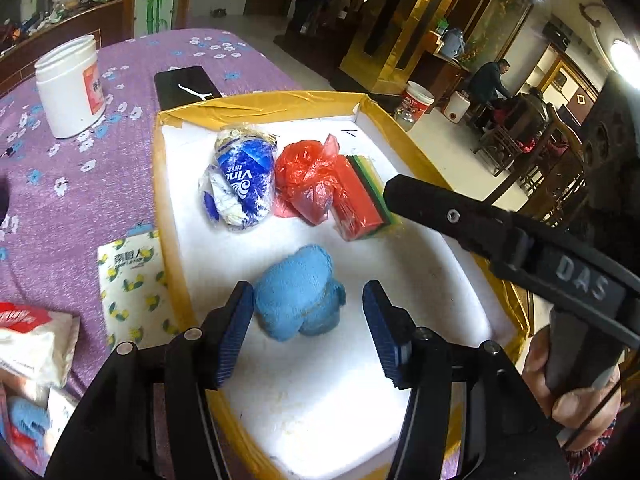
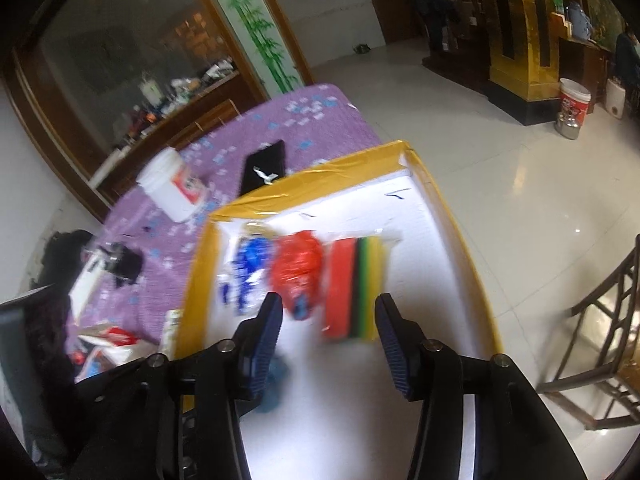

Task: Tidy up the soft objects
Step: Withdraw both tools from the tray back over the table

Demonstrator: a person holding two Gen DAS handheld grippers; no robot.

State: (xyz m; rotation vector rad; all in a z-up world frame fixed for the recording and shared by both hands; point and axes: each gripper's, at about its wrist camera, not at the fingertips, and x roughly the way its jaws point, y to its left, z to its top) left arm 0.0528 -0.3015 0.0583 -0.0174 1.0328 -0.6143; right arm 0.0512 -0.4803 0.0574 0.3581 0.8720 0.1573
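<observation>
A white tray with yellow-taped walls (image 1: 256,106) (image 2: 312,178) holds a blue-and-white tissue pack (image 1: 242,180) (image 2: 250,264), a crumpled red plastic bag (image 1: 306,180) (image 2: 298,264), a wrapped stack of red, green and yellow sponges (image 1: 362,196) (image 2: 354,288) and a blue cloth ball (image 1: 298,294) (image 2: 276,384). My left gripper (image 1: 308,324) is open, its fingers either side of the blue cloth, not squeezing it. My right gripper (image 2: 328,340) is open and empty above the tray, near the sponges; one of its fingers (image 1: 440,204) shows in the left wrist view.
On the purple flowered tablecloth (image 1: 80,184) stand a white jar (image 1: 72,86), a black phone (image 1: 186,84), a floral tissue pack (image 1: 132,280) and more tissue packs (image 1: 32,344) at the left. The tray's right side overhangs the floor. A wooden chair (image 2: 600,340) stands at the right.
</observation>
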